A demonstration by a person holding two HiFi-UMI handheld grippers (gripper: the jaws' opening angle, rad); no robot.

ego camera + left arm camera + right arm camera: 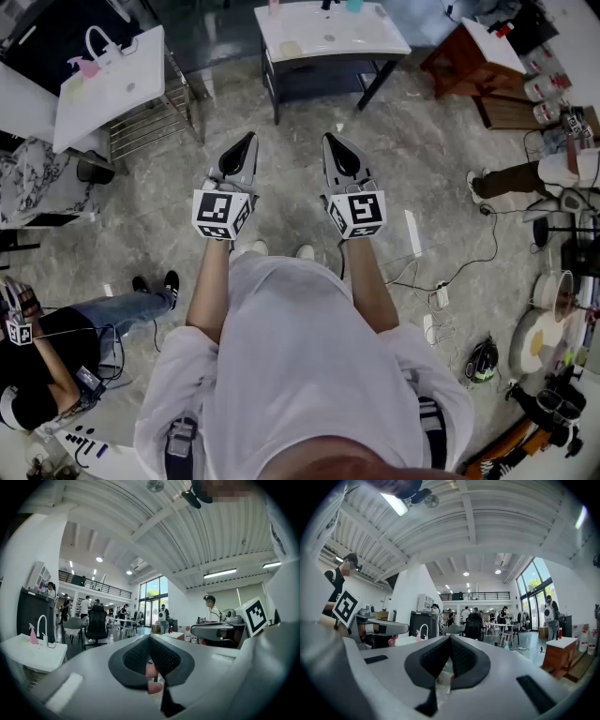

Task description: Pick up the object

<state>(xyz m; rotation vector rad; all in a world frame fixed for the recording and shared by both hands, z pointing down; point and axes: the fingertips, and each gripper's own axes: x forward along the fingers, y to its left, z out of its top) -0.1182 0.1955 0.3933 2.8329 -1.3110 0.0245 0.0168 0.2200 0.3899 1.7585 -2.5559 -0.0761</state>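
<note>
Left fingers (133, 658): brought together at the tips, the dark ribbed pads meeting in a point. Nothing is gripped. Pinkish shapes are glimpsed through the slit beneath the tips, too blurred to be named.
Right fingers (429, 660): closed fully, tip against tip. Nothing is held between them.
Left gripper (249, 141): held level in front of the person and pointed towards the washstand (375, 42). The left marker cube (223, 214) is turned up to the head camera.
Right gripper (330, 141): held level near the left one, the two nearly parallel and not touching. The right marker cube (358, 211) is likewise seen from above.
Object: which thing is meant cannot be told. Small things are set on the washstand's white top, ahead of both grippers and well apart from them. A pale yellow thing (291, 48) lies near the left front, and a pink thing (274, 6) and a teal thing (354, 5) are at the back edge.
Washstand: a white basin top carried on a dark frame, stood on the marbled floor (291, 169).
Second basin (103, 89): placed to the left on a wire rack, with a curved tap (97, 42) and a pink bottle (84, 67) on it.
Wooden stool (459, 66): stood to the right of the washstand.
Cables (450, 277): trailed over the floor at the right.
Seated person (56, 361): seen at the lower left, legs stretched across the floor.
</note>
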